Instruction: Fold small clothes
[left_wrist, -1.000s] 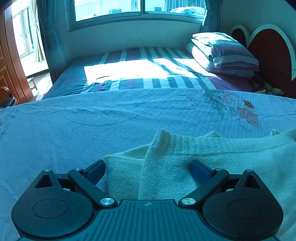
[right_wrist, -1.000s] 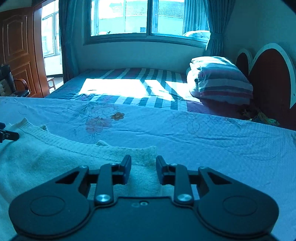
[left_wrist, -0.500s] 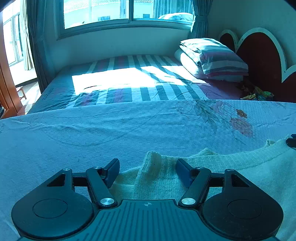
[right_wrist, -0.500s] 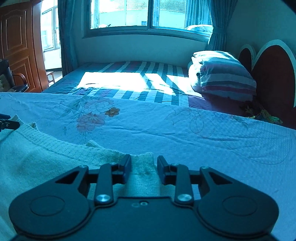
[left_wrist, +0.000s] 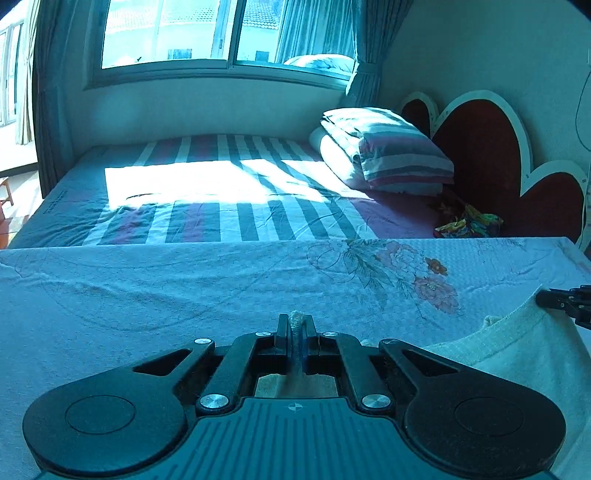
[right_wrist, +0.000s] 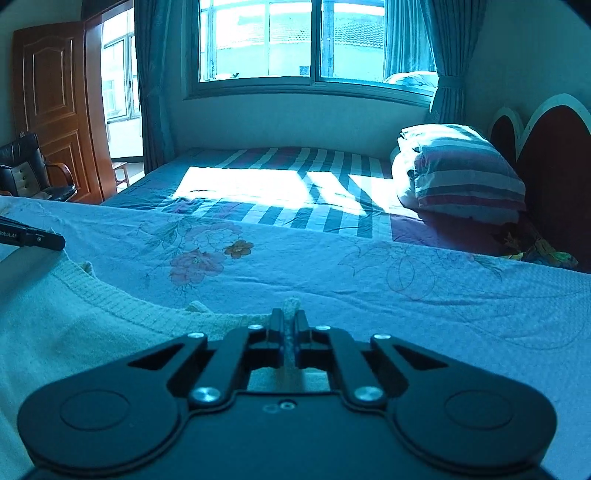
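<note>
The cream knit sweater (right_wrist: 74, 325) lies flat on the floral bedsheet (right_wrist: 406, 288) that covers the near work surface, with the striped bed (right_wrist: 295, 184) and a folded striped quilt (right_wrist: 461, 173) well beyond it; the left gripper (left_wrist: 295, 325) has just closed, its jaws now pinching a bunched fold of the sweater's ribbed edge, a tuft of knit poking up between the tips; the right gripper (right_wrist: 290, 321) has likewise just closed on the opposite end of that edge, and a small nub of cream fabric shows above its tips; each gripper's tip is visible at the margin of the other's view, so the two grips sit well apart with the garment slack between them. The step in hand looks like the start of a fold, with both corners secured; to do it well, lift both ends together and level so the knit does not stretch or skew; keep the span lightly taut, carry it over the body in one smooth arc, and lay edge on edge before letting go; a thin pinch of loose knit may slip, so avoid jerks.
</note>
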